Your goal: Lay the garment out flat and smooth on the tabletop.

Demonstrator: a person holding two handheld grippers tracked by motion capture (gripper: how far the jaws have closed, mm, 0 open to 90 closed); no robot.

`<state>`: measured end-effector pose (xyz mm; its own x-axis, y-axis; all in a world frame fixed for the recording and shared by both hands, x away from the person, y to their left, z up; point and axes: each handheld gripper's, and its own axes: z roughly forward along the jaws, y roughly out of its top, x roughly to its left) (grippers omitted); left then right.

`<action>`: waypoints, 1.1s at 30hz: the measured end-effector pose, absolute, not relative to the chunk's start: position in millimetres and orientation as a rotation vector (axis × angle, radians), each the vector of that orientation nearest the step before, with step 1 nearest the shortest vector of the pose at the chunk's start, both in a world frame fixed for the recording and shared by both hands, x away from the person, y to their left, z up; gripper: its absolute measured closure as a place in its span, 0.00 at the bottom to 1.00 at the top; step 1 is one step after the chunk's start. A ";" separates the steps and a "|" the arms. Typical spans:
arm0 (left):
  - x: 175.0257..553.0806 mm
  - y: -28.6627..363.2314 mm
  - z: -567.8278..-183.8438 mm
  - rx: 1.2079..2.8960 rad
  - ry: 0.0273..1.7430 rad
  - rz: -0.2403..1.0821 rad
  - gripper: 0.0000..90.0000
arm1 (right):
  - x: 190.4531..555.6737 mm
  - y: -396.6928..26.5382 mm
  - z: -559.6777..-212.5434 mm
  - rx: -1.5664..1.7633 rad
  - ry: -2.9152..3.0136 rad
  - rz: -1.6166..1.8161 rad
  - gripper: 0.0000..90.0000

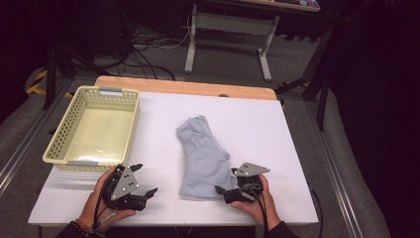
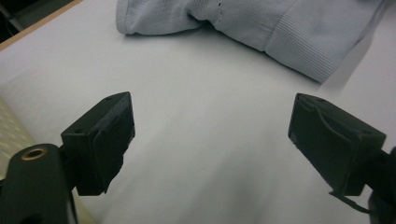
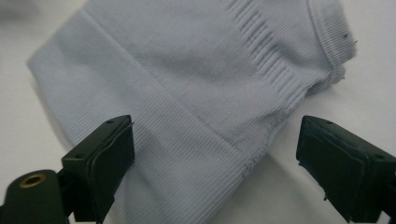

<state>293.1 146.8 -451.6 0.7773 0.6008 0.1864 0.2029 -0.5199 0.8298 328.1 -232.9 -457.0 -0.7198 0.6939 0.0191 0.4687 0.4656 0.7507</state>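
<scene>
A pale yellow perforated plastic basket (image 1: 92,126) sits on the left side of a white-topped table (image 1: 257,129), its grey handles at the near and far rims. A strip of bare wood (image 1: 188,87) runs along the table's far edge. Beyond it, on the grey floor (image 1: 228,64), stands the white metal frame of a second table (image 1: 230,29), its two legs ending in flat feet. Black cables (image 1: 143,47) lie tangled on the floor to its left. Yellow-and-black hazard tape (image 1: 37,82) marks the floor at the far left.
</scene>
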 end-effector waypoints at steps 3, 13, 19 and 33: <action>291.5 148.0 -452.3 2.108 0.601 0.583 0.17 | 333.2 -229.5 -457.7 1.017 2.443 1.091 0.14; 289.0 151.4 -453.9 2.108 0.631 0.583 0.16 | 336.9 -217.9 -459.4 0.991 2.530 1.067 0.17; 289.7 151.0 -453.8 2.105 0.640 0.585 0.15 | 335.2 -215.7 -458.6 0.983 2.529 1.086 0.32; 291.2 149.5 -454.2 2.108 0.635 0.571 0.15 | 332.6 -217.0 -458.3 0.950 2.562 1.175 0.72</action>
<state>291.2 149.5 -454.2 0.7677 0.6177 0.1704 0.2350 -0.5187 0.8220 332.6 -217.0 -458.3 -0.7835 0.6121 0.1076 0.4808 0.4873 0.7289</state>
